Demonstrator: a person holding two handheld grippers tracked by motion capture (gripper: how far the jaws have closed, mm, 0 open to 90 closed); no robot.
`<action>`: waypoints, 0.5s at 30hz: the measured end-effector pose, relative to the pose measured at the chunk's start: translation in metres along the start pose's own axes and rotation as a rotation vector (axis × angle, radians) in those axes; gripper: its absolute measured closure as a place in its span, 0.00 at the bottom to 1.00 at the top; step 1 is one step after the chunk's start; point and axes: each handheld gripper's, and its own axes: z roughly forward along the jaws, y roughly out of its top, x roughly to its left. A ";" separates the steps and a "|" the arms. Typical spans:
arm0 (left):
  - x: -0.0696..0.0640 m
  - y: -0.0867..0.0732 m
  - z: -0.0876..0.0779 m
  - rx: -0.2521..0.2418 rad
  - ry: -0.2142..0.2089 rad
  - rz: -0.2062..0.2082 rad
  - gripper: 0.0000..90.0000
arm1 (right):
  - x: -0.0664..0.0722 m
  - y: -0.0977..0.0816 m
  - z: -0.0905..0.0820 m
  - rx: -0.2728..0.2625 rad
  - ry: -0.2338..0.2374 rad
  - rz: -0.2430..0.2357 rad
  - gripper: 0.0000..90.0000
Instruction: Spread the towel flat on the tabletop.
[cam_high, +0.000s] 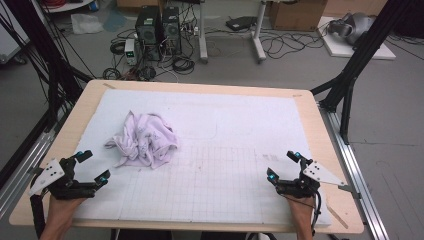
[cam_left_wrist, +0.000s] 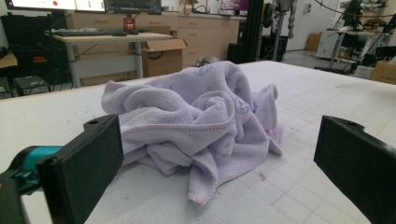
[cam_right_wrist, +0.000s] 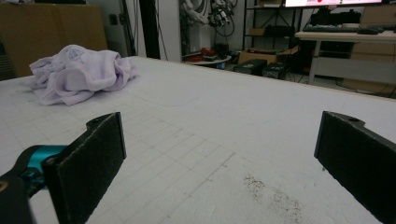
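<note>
On the counter (cam_high: 310, 125), a crumpled lilac towel (cam_high: 145, 140) lies in a heap on the white gridded mat (cam_high: 225, 165), and I place everything else from it. Near the towel, toward my edge and on its left, I hold my left hand-held gripper (cam_high: 93, 166) with jaws spread wide and nothing between them; in the left gripper view the towel (cam_left_wrist: 201, 126) sits just beyond the jaws. Well apart from the towel, far to its right, my right hand-held gripper (cam_high: 283, 165) is also wide and holds nothing, over bare mat (cam_right_wrist: 210, 154).
</note>
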 end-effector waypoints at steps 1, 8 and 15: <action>0.000 0.000 0.000 -0.001 0.002 0.003 0.02 | 0.000 0.000 0.000 -0.002 0.001 -0.004 0.01; 0.000 0.001 0.001 0.016 0.011 0.006 0.02 | 0.001 0.000 0.000 -0.006 -0.004 -0.019 0.01; 0.002 0.002 0.004 0.045 -0.001 -0.016 0.02 | 0.001 0.000 0.001 0.003 -0.008 -0.023 0.01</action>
